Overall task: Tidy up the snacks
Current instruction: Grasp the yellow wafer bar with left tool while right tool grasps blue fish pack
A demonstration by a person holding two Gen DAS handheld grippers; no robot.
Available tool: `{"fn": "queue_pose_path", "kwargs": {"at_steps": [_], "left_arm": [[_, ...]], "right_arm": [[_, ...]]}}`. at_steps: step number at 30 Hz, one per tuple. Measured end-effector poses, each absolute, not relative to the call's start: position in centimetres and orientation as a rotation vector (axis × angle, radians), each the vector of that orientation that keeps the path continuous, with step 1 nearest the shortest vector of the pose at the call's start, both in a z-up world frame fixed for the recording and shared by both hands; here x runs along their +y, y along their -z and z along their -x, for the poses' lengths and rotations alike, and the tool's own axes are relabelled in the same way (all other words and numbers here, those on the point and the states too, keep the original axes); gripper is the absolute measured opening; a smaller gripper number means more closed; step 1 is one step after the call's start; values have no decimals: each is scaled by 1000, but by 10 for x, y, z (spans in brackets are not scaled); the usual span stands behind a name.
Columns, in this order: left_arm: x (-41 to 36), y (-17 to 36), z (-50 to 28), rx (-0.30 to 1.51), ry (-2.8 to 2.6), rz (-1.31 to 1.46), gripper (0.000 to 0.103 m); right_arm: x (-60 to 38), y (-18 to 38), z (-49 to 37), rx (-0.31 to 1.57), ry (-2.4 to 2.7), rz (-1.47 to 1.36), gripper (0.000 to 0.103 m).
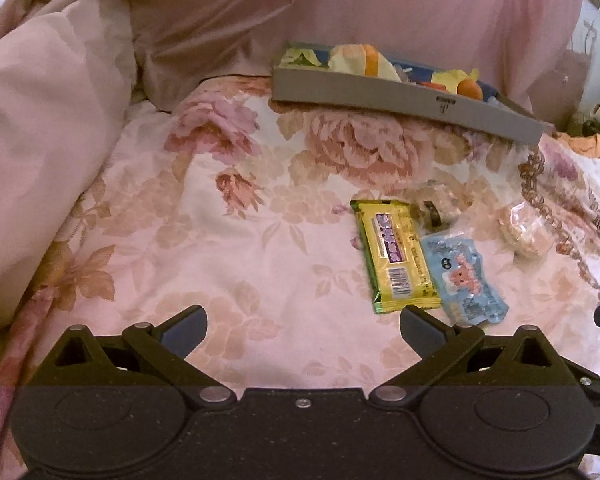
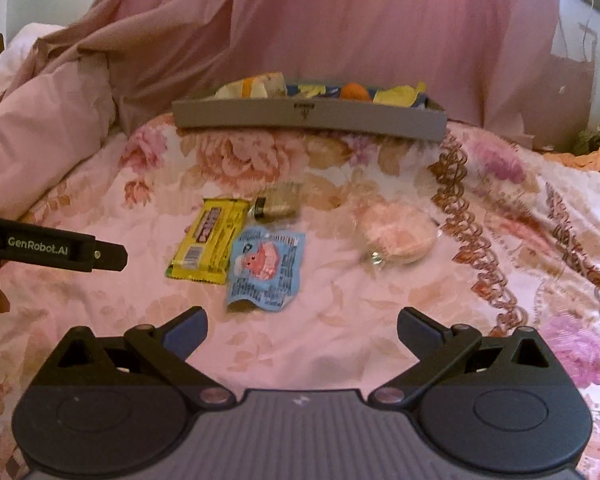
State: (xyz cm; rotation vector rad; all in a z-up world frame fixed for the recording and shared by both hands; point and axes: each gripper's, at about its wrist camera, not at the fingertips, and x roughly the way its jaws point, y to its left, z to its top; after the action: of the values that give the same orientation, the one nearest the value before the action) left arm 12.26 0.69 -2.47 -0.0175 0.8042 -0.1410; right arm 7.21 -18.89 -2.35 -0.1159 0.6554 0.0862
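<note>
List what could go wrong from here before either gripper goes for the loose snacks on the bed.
1. The blue packet overlaps the edge of the yellow bar; grabbing one may drag the other.
2. The clear-wrapped round cake looks soft, so a hard pinch could crush it.
3. The grey tray sits on the soft, uneven bedspread and already holds snacks; a careless drop might tip it or spill over its low wall.
</note>
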Motion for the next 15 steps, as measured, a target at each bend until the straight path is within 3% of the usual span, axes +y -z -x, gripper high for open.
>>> {"fn": "queue_pose_path", "kwargs": {"at_steps": [15], "left_arm": [[-1, 35, -169, 776, 156, -88, 102]], "right_arm": [[-167, 57, -134, 709, -143, 144, 103]]}}
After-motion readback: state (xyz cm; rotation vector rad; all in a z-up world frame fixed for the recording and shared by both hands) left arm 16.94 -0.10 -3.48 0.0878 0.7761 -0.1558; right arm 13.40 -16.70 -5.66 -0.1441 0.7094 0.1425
